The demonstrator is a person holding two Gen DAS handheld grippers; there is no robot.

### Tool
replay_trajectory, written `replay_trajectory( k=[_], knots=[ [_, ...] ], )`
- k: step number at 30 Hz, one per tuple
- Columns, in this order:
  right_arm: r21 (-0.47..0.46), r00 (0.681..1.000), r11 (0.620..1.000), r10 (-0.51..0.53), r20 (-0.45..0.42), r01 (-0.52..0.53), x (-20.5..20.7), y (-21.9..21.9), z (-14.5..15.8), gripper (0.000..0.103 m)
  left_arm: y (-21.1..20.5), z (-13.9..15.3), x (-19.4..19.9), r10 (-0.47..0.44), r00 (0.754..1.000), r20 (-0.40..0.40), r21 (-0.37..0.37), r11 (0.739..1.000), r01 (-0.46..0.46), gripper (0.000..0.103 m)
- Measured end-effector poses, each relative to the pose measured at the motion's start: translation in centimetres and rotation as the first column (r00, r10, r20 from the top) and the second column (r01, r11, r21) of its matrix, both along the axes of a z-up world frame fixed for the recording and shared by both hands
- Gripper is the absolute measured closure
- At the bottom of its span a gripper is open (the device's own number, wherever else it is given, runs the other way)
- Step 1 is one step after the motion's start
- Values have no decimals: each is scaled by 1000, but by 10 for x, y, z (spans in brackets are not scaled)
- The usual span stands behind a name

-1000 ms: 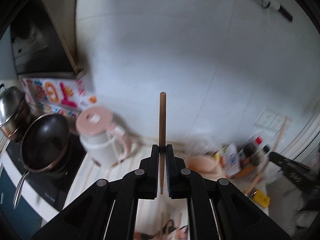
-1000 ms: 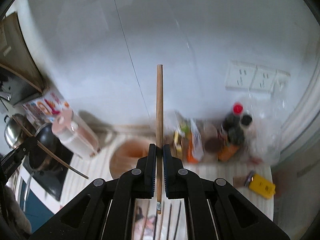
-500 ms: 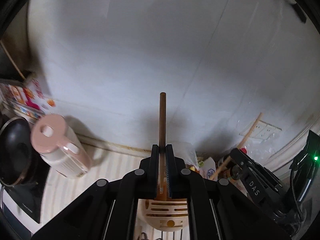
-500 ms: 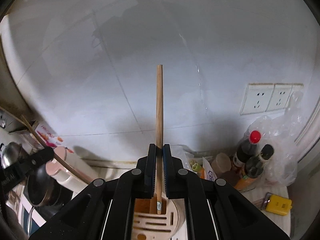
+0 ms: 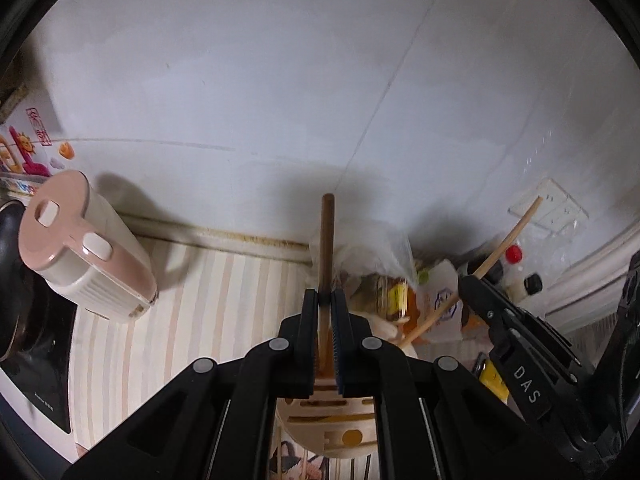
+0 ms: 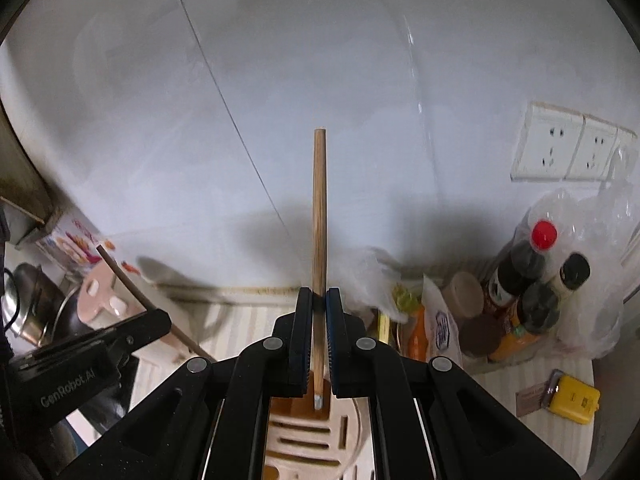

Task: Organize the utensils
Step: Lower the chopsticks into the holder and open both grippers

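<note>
Here we see two grippers, each pinching one chopstick over the round holder. The left gripper [image 5: 328,308] squeezes a dark brown chopstick [image 5: 327,240], its low end just above the holder [image 5: 332,428]. The right gripper [image 6: 319,304] squeezes a lighter chopstick [image 6: 319,208], its tip over the holder's slotted top [image 6: 304,436]. Only the left view shows the pink kettle [image 5: 80,248] on the striped table [image 5: 224,300] and the letters "DAS" on the other gripper. Only the right view shows the wall sockets [image 6: 568,148], the bottles [image 6: 528,272], a yellow box [image 6: 574,398] and the words "GenRobot.AI".
</note>
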State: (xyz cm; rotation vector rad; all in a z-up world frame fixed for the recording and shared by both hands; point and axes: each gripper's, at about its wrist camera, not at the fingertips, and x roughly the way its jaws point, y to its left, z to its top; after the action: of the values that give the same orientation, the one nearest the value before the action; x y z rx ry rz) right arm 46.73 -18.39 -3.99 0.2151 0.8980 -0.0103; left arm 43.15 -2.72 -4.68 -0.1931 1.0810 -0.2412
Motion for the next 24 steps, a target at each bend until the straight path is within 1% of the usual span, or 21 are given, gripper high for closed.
replay_trajectory(
  k=[3, 5, 7, 8, 9, 10, 11, 12, 13, 16, 17, 18, 19, 21, 22, 23, 24],
  knots=[
    [31, 998, 999, 27, -56, -25, -3, -3, -15, 96, -5, -4, -4, -26, 999, -30, -14, 1000, 26, 98],
    [54, 995, 998, 37, -90, -33, -4, -6, -28, 96, -8, -1, -9, -30, 999, -38, -28, 999, 29, 97],
    [87, 990, 995, 60, -125, -50, -6, -9, -33, 95, -9, 3, -14, -27, 999, -46, -24, 999, 26, 94],
    [105, 989, 993, 64, -135, -50, -9, -12, -34, 93, -8, 6, -16, -20, 999, -46, -13, 1000, 19, 87],
    [115, 988, 992, 66, -137, -50, -13, -15, -33, 84, -8, 11, -20, -12, 999, -31, 3, 1000, 12, 75],
    [119, 989, 992, 60, -134, -44, -17, -19, -31, 77, -7, 18, -25, 0, 1000, -1, 18, 1000, 0, 66],
    [124, 991, 992, 50, -126, -34, -23, -23, -28, 64, -5, 23, -30, 11, 1000, 23, 25, 1000, -12, 44],
    [127, 992, 991, 43, -118, -28, -27, -27, -25, 58, -1, 30, -37, 26, 998, 58, 28, 999, -27, 28],
    [126, 993, 992, 32, -110, -18, -34, -31, -21, 56, 2, 33, -41, 38, 996, 81, 35, 999, -40, 24],
    [103, 997, 995, -4, -81, 12, -54, -43, -8, 47, 12, 42, -56, 69, 988, 135, 63, 995, -78, 19],
    [87, 997, 996, -21, -75, 27, -62, -47, -3, 43, 16, 43, -62, 86, 985, 152, 78, 992, -99, 8],
    [72, 997, 997, -38, -67, 43, -70, -49, 1, 39, 18, 44, -66, 94, 982, 163, 90, 990, -109, 0],
    [67, 997, 997, -45, -56, 48, -76, -51, 3, 37, 21, 44, -72, 100, 979, 176, 104, 987, -119, 0],
    [37, 997, 997, -64, -39, 66, -91, -53, 7, 24, 25, 41, -83, 112, 976, 184, 137, 981, -138, 0],
    [29, 997, 997, -71, -22, 72, -99, -53, 9, 20, 26, 39, -87, 113, 976, 184, 151, 978, -142, 0],
    [27, 997, 997, -75, -8, 75, -107, -54, 11, 12, 29, 37, -93, 113, 976, 187, 162, 976, -145, 0],
    [18, 997, 996, -82, 1, 82, -116, -55, 10, 6, 31, 35, -98, 115, 975, 192, 166, 975, -148, 0]
  ],
)
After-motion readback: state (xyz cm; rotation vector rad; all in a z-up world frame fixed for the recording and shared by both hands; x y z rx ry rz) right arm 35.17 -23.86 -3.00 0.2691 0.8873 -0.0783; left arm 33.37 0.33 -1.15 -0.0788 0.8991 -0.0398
